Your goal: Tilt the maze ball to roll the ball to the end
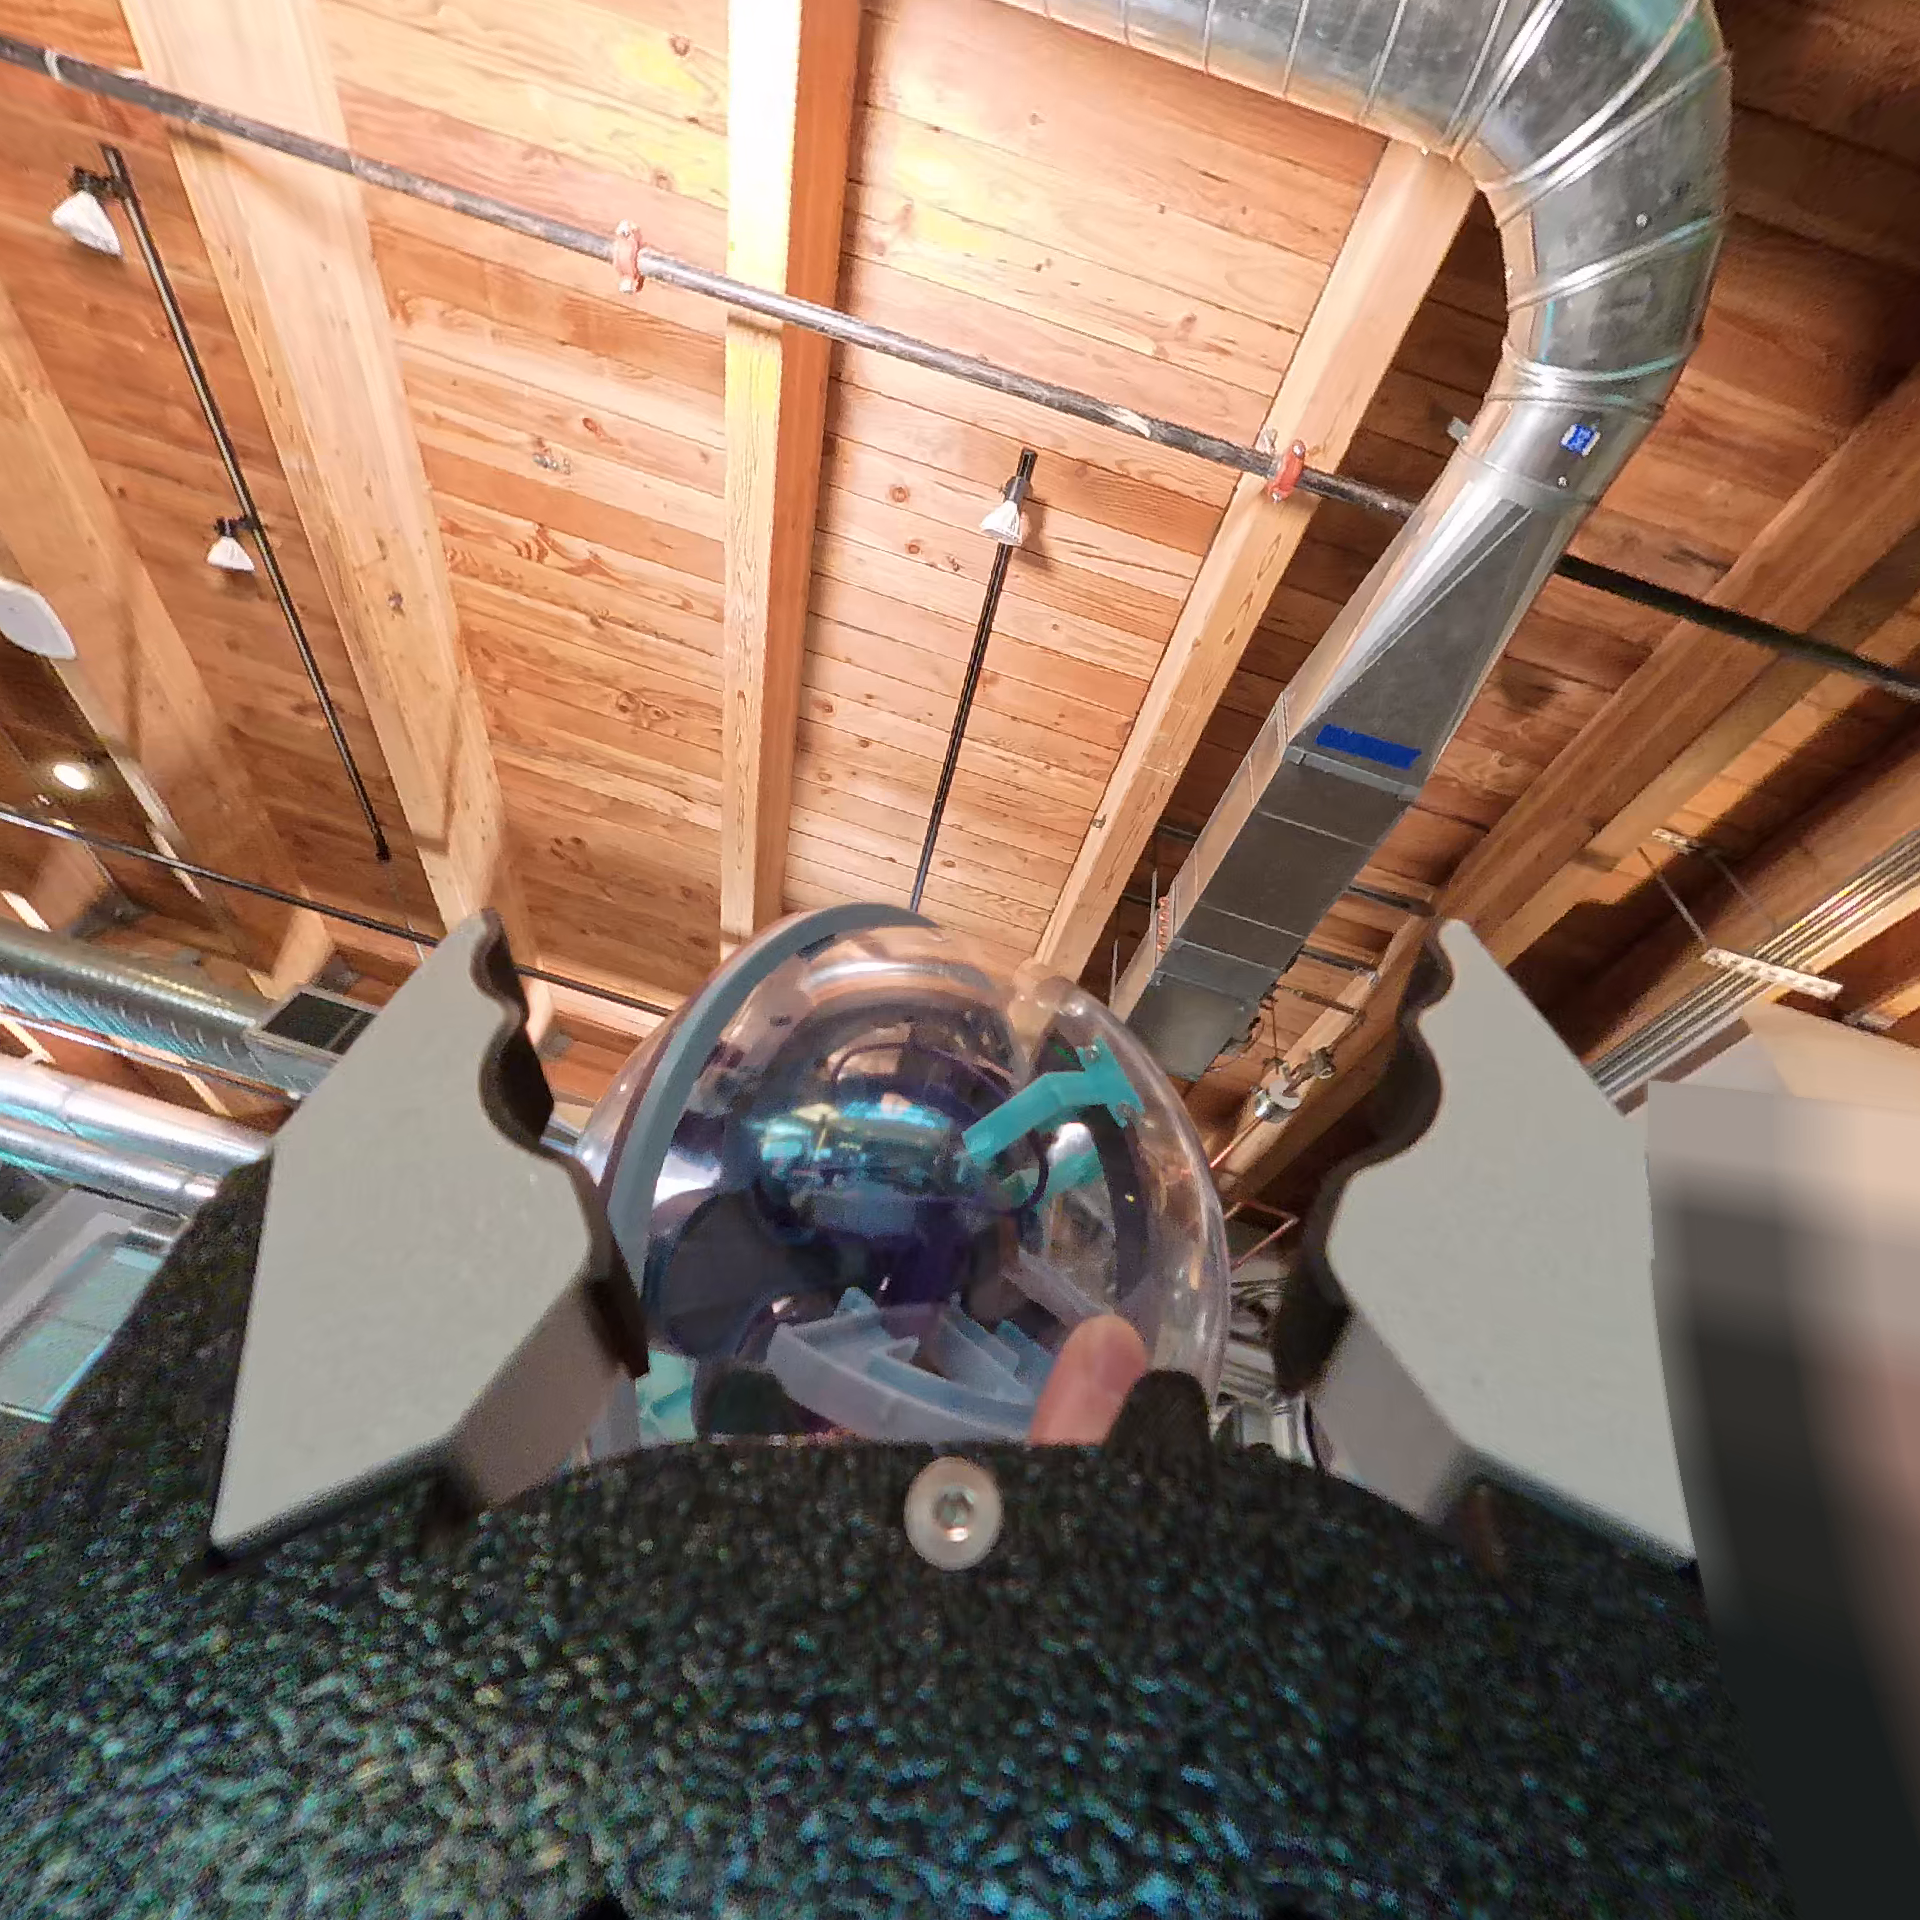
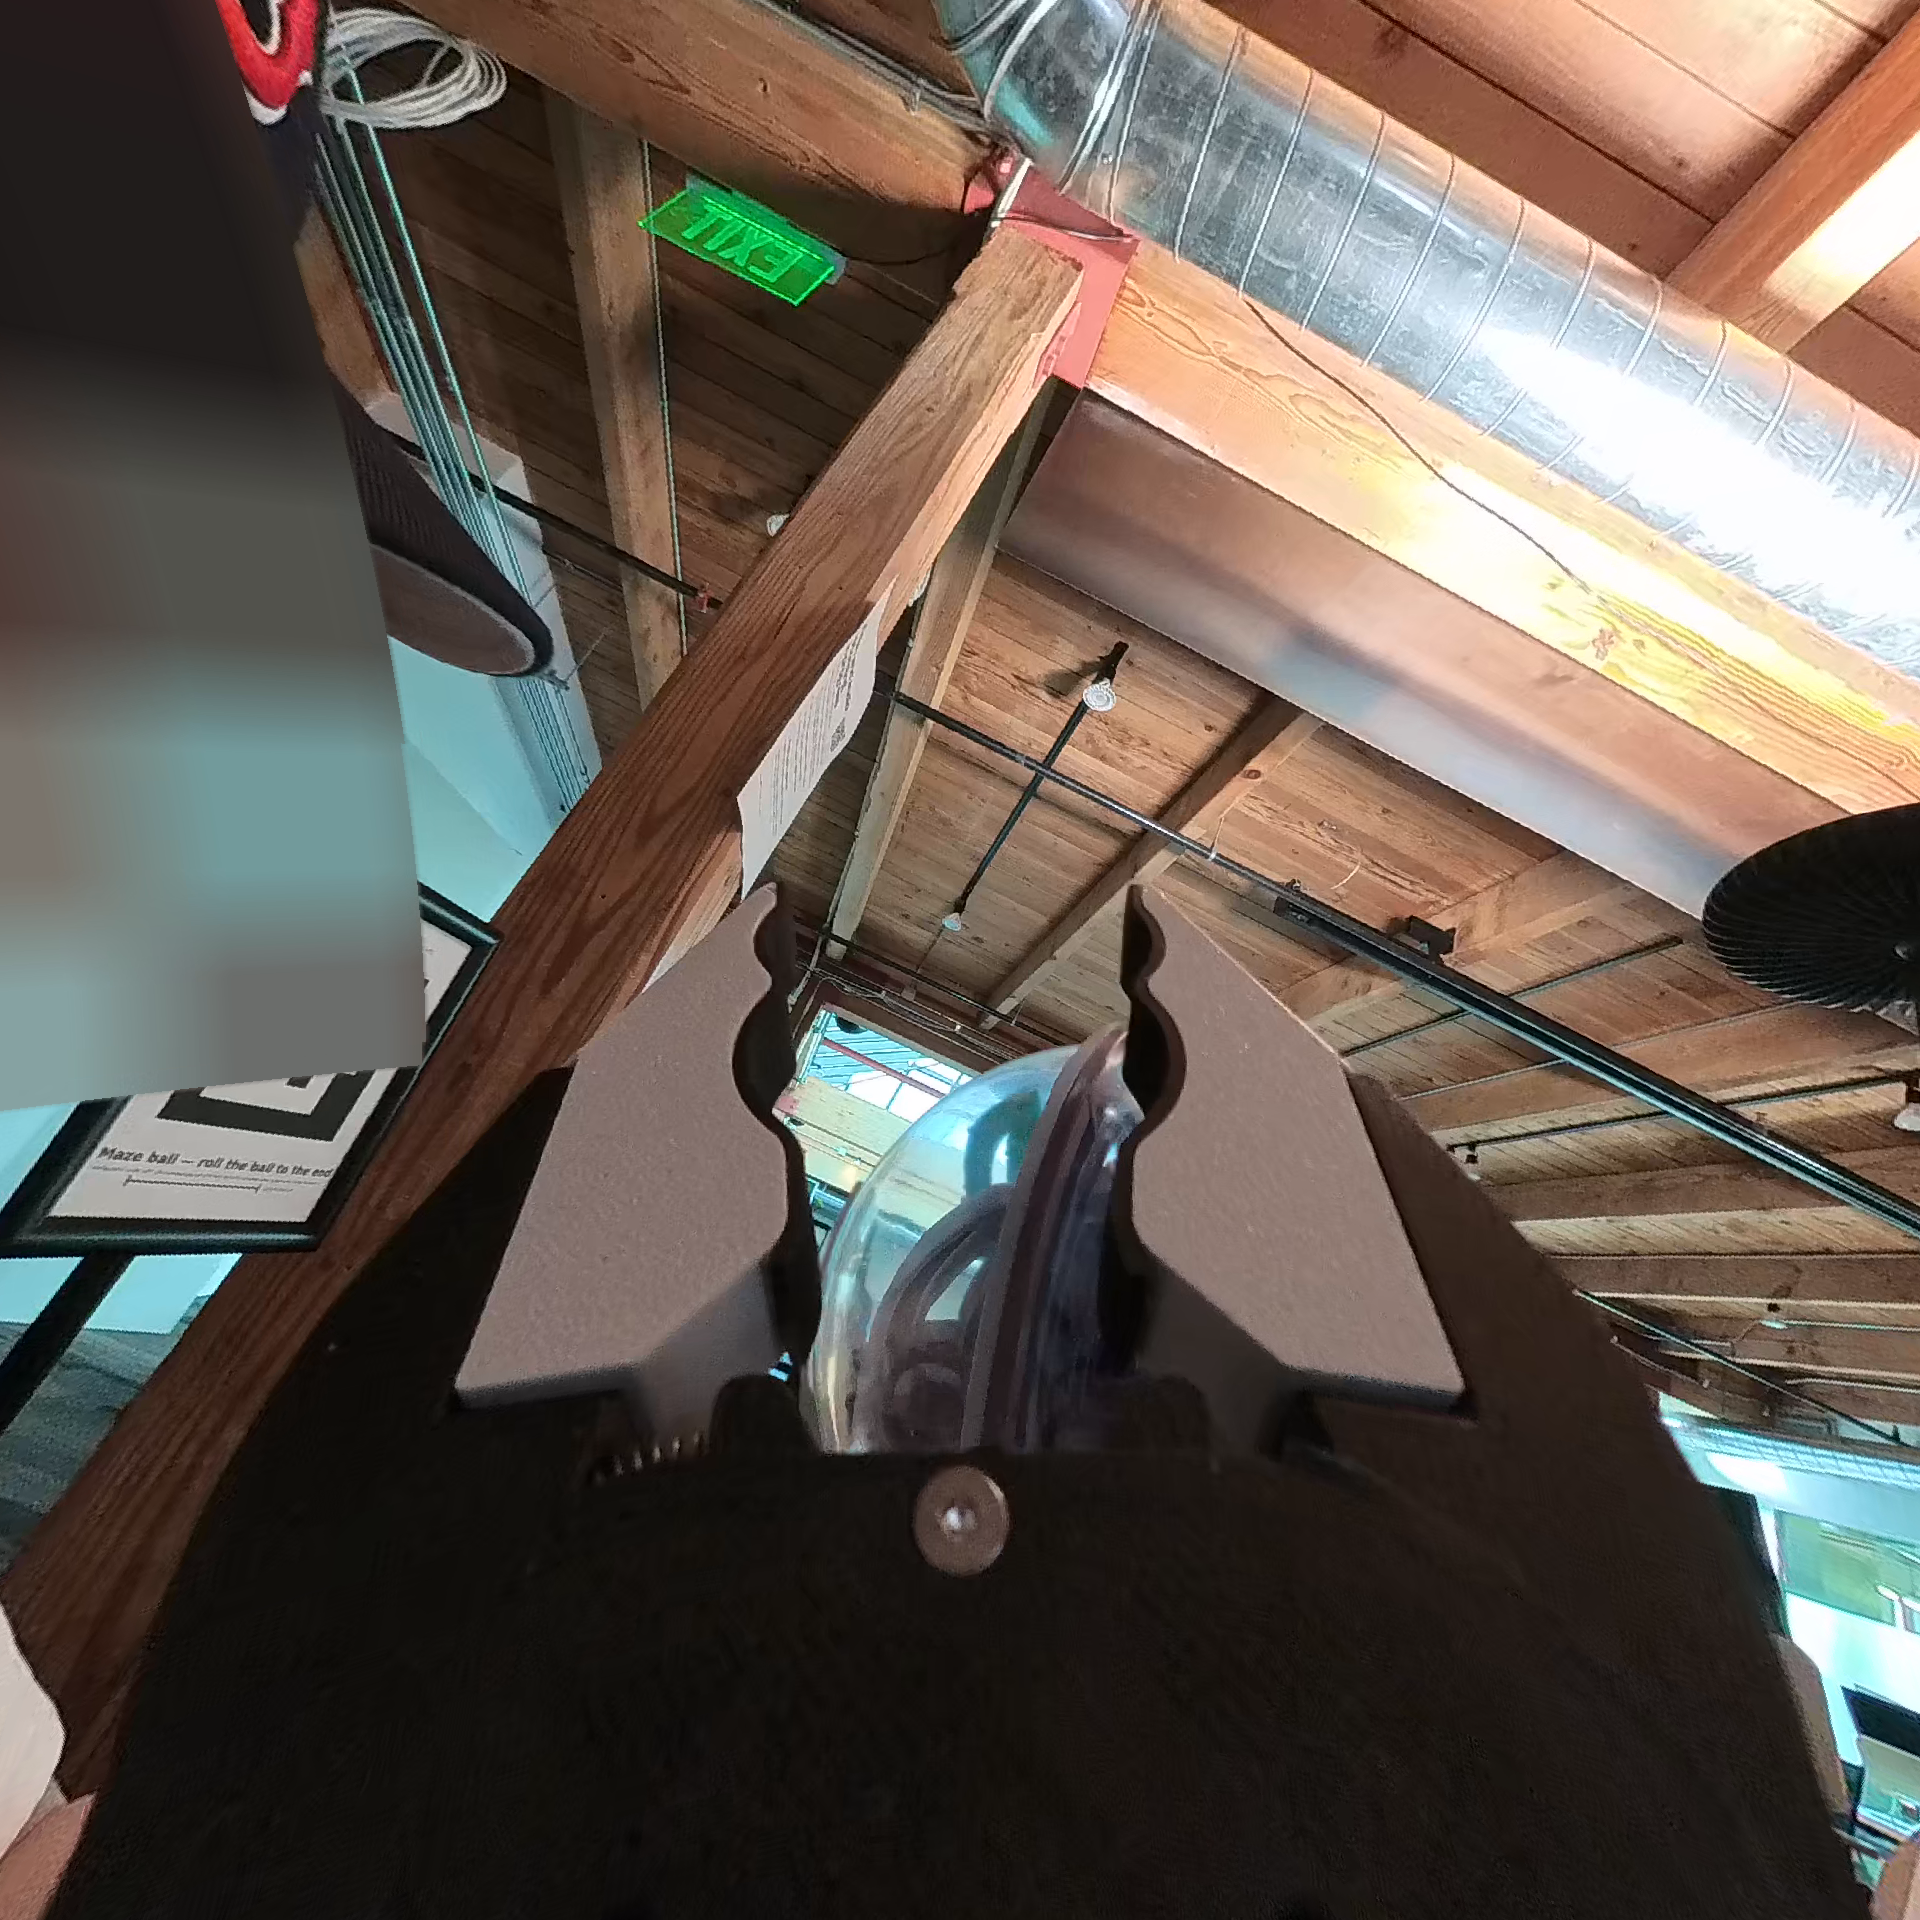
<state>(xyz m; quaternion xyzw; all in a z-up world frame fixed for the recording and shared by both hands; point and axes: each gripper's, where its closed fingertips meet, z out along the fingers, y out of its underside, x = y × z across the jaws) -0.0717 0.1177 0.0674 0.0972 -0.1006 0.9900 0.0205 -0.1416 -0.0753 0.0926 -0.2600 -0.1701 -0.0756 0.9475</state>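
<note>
The maze ball [image 1: 914, 1174] is a clear sphere with teal, grey and purple tracks inside. In the left wrist view it sits between the wide-spread fingers of my left gripper [image 1: 968, 930], against the left finger [image 1: 436, 1195] and apart from the right one [image 1: 1475, 1195]. A person's fingertip [image 1: 1091, 1371] shows at its lower right. In the right wrist view my right gripper [image 2: 954, 899] is shut on the maze ball [image 2: 935, 1247], both fingers touching its sides. Both grippers point up at the ceiling. I cannot pick out the small rolling ball inside.
Overhead are wooden beams [image 1: 790, 520], a silver air duct [image 1: 1558, 312] and black pipes with track lights [image 1: 1003, 514]. The right wrist view shows a thick wooden post [image 2: 790, 644], a green lit sign [image 2: 738, 244], a framed sheet [image 2: 208, 1174] and a black ribbed disc [image 2: 1829, 914].
</note>
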